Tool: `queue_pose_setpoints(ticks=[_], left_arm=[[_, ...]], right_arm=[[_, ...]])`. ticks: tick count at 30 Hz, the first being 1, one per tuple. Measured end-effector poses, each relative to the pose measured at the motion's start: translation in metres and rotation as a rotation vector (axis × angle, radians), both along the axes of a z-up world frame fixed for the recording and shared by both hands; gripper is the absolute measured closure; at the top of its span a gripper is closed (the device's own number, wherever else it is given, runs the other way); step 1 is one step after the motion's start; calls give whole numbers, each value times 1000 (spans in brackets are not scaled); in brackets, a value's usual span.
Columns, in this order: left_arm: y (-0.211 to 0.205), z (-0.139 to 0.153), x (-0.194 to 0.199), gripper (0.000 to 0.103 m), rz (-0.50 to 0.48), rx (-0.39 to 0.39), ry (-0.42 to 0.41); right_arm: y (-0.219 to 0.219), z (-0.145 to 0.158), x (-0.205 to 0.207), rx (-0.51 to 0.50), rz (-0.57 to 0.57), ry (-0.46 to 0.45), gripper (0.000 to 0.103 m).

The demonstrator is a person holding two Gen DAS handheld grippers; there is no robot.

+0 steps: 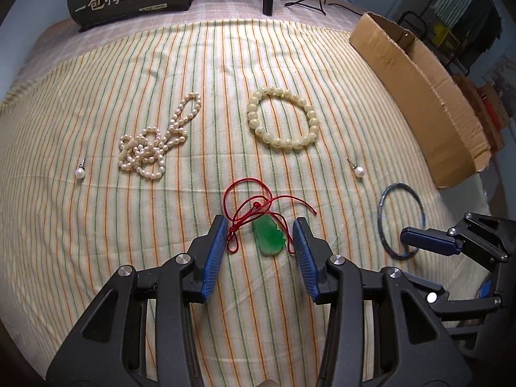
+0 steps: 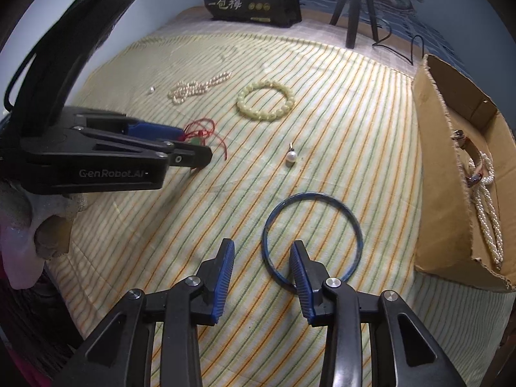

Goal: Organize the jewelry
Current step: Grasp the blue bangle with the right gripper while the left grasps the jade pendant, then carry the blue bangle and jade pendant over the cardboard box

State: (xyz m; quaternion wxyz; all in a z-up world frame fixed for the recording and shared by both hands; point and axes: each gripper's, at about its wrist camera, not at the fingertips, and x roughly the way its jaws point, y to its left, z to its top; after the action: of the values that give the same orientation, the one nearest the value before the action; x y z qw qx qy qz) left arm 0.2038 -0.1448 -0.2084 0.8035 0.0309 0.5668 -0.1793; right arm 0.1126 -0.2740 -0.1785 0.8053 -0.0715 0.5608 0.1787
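On the striped cloth [image 1: 96,225], the pendant on its cord [image 1: 269,237] lies nearest, between the left gripper's [image 1: 258,245] parted fingers. Behind it sit the pearl necklace [image 1: 154,142] to the left and the bead bracelet [image 1: 283,122] to the right. An earring [image 1: 80,171] lies far left, another earring [image 1: 358,170] right. The bangle [image 2: 311,237] lies rightmost, beside the cardboard box [image 2: 451,174], which holds a pearl strand [image 2: 488,209].

Probably a bedroom: striped bedsheet [image 1: 129,258].
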Motion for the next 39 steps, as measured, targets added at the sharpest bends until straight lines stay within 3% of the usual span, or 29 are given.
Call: queue_pose_setpoints(ticks=[9, 16, 22, 26, 31, 39], left_arm=[[-3, 1, -2, 66, -24, 44, -43], [0, 1, -5, 83, -21, 60, -65], [8, 4, 0, 86, 1, 19, -42], [9, 8, -2, 87, 9, 14, -45], [15, 16, -4, 87, 30, 10, -69], [27, 37, -7, 87, 56, -31, -98]], right_arm=[[9, -8, 0, -72, 32, -12, 70], [12, -10, -2, -104, 48, -20, 74], [14, -9, -4, -140, 59, -31, 97], [7, -3, -3, -79, 39, -6, 102], [-11, 13, 0, 71, -34, -1, 102], [-17, 41, -4, 107, -77, -62, 102]])
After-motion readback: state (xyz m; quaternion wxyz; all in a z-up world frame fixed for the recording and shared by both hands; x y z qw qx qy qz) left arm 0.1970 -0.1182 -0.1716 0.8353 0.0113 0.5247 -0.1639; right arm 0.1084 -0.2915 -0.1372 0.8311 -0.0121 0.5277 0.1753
